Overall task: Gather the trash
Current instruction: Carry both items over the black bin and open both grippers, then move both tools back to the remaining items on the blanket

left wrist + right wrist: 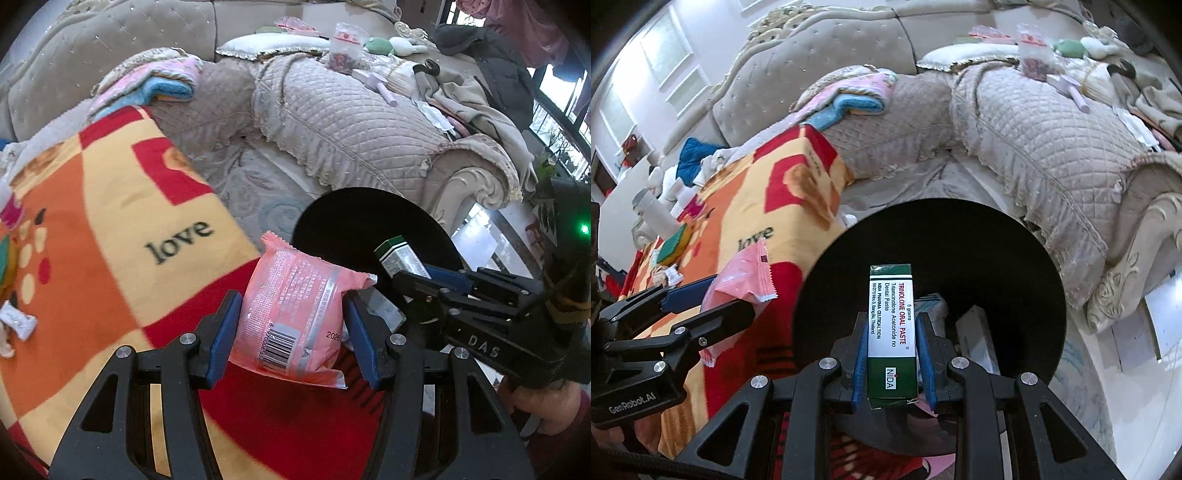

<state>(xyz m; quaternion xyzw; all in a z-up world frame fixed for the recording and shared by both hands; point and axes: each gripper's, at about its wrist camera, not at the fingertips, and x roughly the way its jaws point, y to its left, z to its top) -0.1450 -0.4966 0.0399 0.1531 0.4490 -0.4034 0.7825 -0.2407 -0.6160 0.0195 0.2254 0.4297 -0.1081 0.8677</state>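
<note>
My left gripper [291, 325] is shut on a pink snack packet [295, 314] with a barcode, held over the red and orange blanket just left of a round black bin [351, 218]. My right gripper [892, 350] is shut on a small green and white paste box [892, 325], held upright over the mouth of the black bin [960, 240], where several pale items lie at the bottom. The right wrist view shows the left gripper [713, 299] with the pink packet [738, 273] at the left. In the left wrist view the right gripper [413, 277] and the paste box [400, 256] appear over the bin's right side.
A red, orange and yellow blanket [110, 240] with the word "love" covers the surface at left, with a small white wrapper [18, 323] on it. A quilted beige sofa [351, 122] with clothes, towels and clutter stands behind the bin. A person's hand [546, 410] holds the right gripper.
</note>
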